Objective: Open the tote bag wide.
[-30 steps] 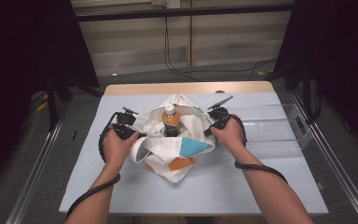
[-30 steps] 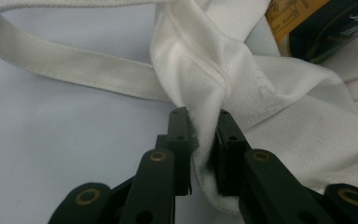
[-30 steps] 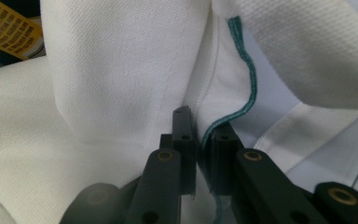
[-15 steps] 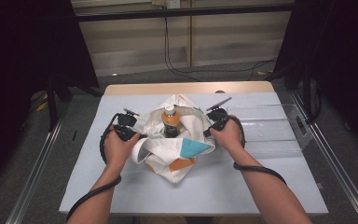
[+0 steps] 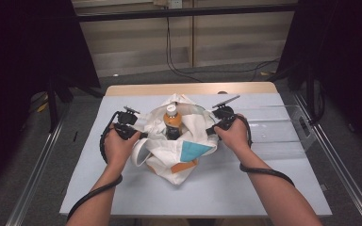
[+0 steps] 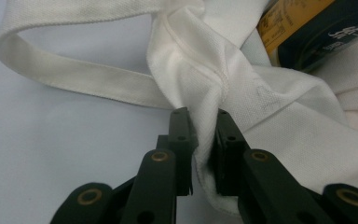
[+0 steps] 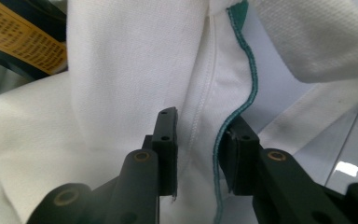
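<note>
Left gripper view: bag (image 6: 261,116) between jaws

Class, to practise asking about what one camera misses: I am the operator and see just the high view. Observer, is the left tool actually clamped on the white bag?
Observer: Yes. In the left gripper view the left tool pinches a fold of the bag beside its strap.
Operator: And the right tool?
Observer: Its jaws have just been opening. Cloth lies between them, but they stand apart and do not squeeze it.
Operator: Which edge is that?
Observer: One with a green stitched hem.
</note>
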A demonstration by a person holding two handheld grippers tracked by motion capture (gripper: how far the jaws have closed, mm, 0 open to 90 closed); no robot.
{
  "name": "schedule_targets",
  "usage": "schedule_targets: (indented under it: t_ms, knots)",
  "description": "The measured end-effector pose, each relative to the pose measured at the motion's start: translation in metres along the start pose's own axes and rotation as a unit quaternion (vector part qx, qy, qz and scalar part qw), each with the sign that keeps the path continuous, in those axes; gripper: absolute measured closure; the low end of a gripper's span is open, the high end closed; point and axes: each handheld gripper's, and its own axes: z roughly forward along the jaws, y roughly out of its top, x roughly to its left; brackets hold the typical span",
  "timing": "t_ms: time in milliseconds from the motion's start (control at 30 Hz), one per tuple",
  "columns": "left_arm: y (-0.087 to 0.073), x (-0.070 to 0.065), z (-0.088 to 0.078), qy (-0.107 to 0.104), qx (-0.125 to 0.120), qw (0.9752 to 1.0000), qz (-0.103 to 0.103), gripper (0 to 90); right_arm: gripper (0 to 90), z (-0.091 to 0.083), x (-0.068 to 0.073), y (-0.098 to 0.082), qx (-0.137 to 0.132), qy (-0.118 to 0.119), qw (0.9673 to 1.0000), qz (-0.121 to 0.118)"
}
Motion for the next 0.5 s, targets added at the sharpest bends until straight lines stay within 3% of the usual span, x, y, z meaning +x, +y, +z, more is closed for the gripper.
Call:
schedule_targets:
  t_ms: [167,333,500]
  knots:
    - [0.002,-0.002,-0.004,0.003,-0.005,1.0,0.003,80.5,64.2,-0.009,0.003,0.001,-0.005,0.001,0.9999,0.015]
    - [0.003,-0.004,-0.006,0.004,-0.007,1.0,0.004,80.7,57.5,-0.018,0.002,0.001,-0.012,-0.006,0.9998,0.011]
    - [0.003,-0.004,-0.006,0.005,-0.009,0.9999,0.003,80.8,57.9,-0.029,0.005,0.003,-0.022,-0.008,0.9997,0.008]
